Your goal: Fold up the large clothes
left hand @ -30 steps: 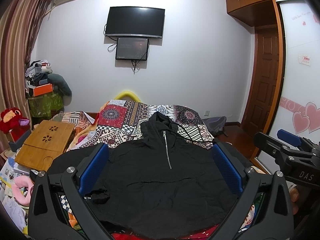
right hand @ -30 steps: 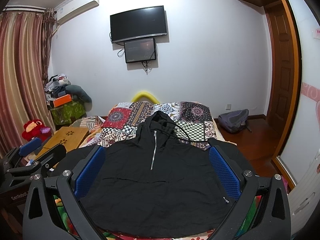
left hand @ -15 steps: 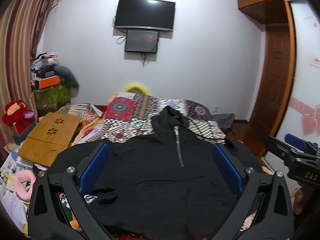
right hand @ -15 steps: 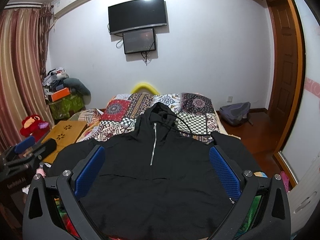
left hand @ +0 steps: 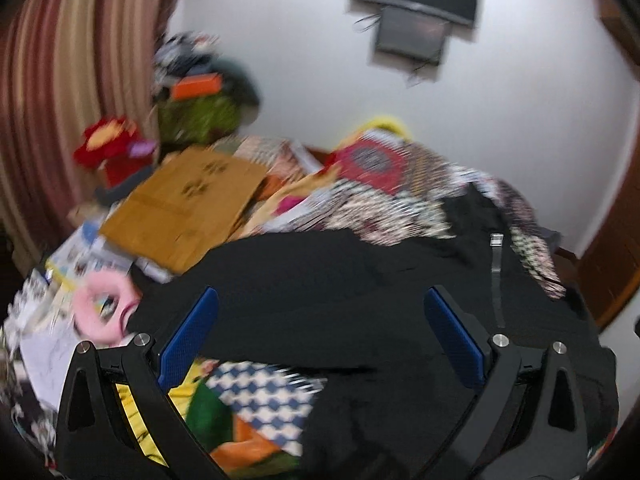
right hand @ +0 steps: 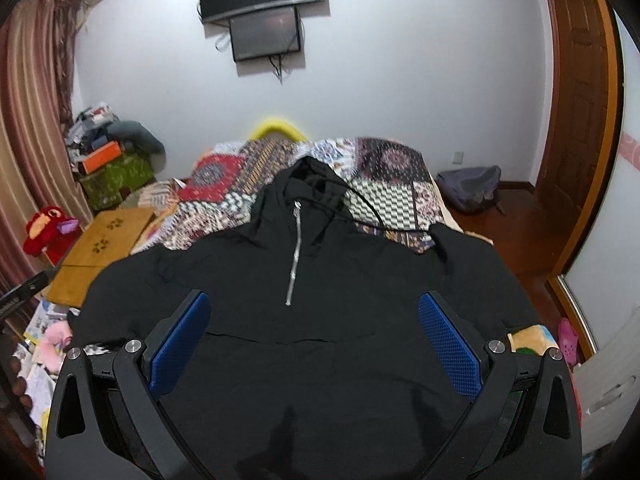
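A black hooded pullover (right hand: pixel 304 320) with a short silver zip (right hand: pixel 294 256) lies spread flat, front up, on a patchwork bedspread (right hand: pixel 384 184), hood toward the far wall. My right gripper (right hand: pixel 314 340) is open and empty, hovering over the pullover's lower chest. My left gripper (left hand: pixel 320 332) is open and empty above the pullover's (left hand: pixel 360 312) left sleeve and left hem; this view is motion-blurred. The sleeves spread out to both sides.
A wooden lap table (left hand: pixel 184 204) and a pink ring toy (left hand: pixel 100 312) lie left of the bed among papers. A red plush (right hand: pixel 46 228) and piled boxes (right hand: pixel 112 168) stand by the curtain. A grey bag (right hand: pixel 468 186) lies on the floor near the door (right hand: pixel 580 120).
Both grippers have dropped closer to the pullover. The left gripper has swung to the left toward the sleeve, blurring its view. Jaws stay open.
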